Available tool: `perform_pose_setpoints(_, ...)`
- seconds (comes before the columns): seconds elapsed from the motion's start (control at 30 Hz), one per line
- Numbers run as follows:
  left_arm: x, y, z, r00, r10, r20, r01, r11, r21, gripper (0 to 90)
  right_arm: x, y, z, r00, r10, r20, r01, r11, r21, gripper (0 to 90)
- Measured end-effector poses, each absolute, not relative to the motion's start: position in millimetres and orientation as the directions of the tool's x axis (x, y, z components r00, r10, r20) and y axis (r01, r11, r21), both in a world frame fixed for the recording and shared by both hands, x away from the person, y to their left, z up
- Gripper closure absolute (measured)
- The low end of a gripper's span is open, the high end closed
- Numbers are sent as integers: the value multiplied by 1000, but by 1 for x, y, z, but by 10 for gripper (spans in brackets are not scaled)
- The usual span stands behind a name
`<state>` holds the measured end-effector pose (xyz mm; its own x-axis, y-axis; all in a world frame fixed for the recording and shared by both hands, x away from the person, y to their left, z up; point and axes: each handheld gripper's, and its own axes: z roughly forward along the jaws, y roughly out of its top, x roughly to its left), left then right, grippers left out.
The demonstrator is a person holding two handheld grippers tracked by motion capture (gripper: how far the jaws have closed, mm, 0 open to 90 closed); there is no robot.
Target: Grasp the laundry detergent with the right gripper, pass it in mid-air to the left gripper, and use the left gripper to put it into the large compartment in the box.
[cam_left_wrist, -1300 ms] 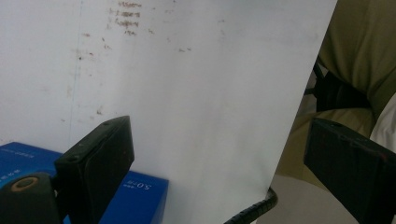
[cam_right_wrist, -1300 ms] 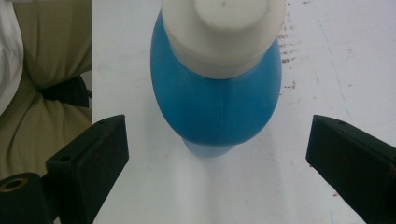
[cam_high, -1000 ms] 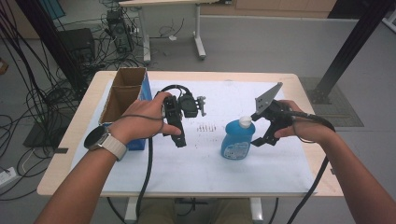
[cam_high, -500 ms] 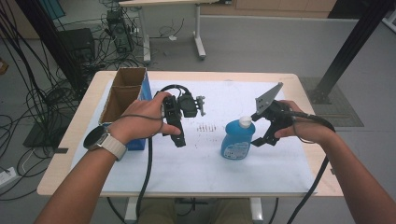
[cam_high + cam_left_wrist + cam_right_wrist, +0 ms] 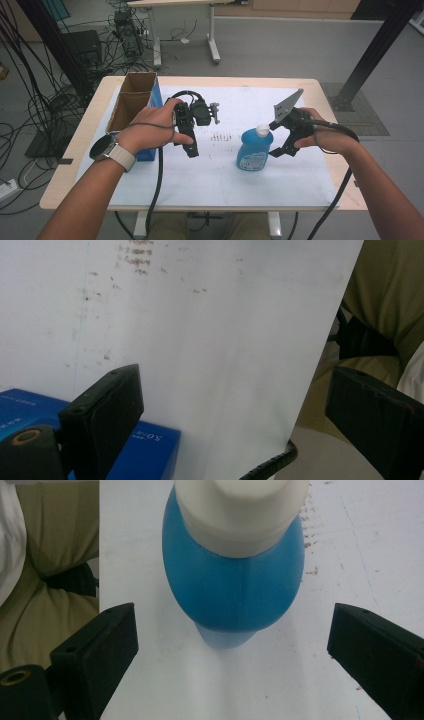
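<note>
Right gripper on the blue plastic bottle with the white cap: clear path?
Probably yes. The right gripper has its jaws wide open, and the blue plastic bottle with the white cap stands upright just ahead of them, centred, with nothing between.

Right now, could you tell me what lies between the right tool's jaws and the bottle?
Nothing: in the right gripper view, bare white sheet separates the open right tool from the bottle.

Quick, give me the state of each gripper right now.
Left gripper: open, holding nothing, above the white sheet.
Right gripper: open, jaws either side of the blue bottle, not touching it.
</note>
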<state>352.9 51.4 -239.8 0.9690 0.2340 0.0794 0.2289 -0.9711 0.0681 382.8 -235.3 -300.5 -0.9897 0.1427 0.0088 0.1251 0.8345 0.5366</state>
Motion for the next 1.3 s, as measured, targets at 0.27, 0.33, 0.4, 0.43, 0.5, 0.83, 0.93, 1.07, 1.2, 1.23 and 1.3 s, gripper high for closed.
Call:
perform_pose_setpoints(0.27, 353, 51, -240, 969, 233, 78, 228, -971, 68, 90, 383, -236, -300, -990, 144, 8, 126, 833, 539, 61)
perform_pose_setpoints(0.33, 353, 51, -240, 969, 233, 79, 228, -971, 71, 90, 383, -236, -300, -990, 144, 8, 126, 833, 539, 61)
perform_pose_setpoints(0.4, 353, 51, -240, 969, 232, 79, 227, -971, 67, 90, 383, -236, -300, -990, 143, 8, 125, 833, 539, 61)
perform_pose_setpoints(0.43, 353, 51, -240, 969, 234, 79, 229, -971, 67, 90, 383, -237, -300, -989, 145, 8, 126, 832, 540, 61)
perform_pose_setpoints(0.5, 353, 51, -240, 969, 235, 79, 230, -971, 67, 90, 383, -237, -300, -989, 145, 9, 127, 832, 540, 61)
perform_pose_setpoints(0.83, 353, 51, -240, 968, 236, 79, 231, -970, 71, 90, 383, -237, -300, -989, 145, 10, 127, 829, 545, 61)
perform_pose_setpoints(0.93, 353, 51, -240, 969, 236, 79, 231, -971, 69, 90, 383, -237, -299, -989, 145, 9, 126, 830, 542, 61)
perform_pose_setpoints(1.07, 353, 51, -240, 969, 236, 79, 230, -970, 74, 90, 383, -237, -300, -989, 146, 9, 128, 829, 544, 61)
perform_pose_setpoints(1.2, 353, 52, -240, 969, 234, 79, 229, -971, 71, 90, 383, -237, -301, -989, 149, 12, 131, 828, 545, 61)
perform_pose_setpoints(1.23, 353, 52, -240, 969, 235, 79, 230, -971, 72, 90, 383, -237, -301, -989, 149, 12, 132, 828, 545, 60)
perform_pose_setpoints(1.3, 353, 52, -240, 968, 238, 79, 232, -970, 72, 90, 383, -237, -301, -989, 149, 11, 131, 828, 545, 60)
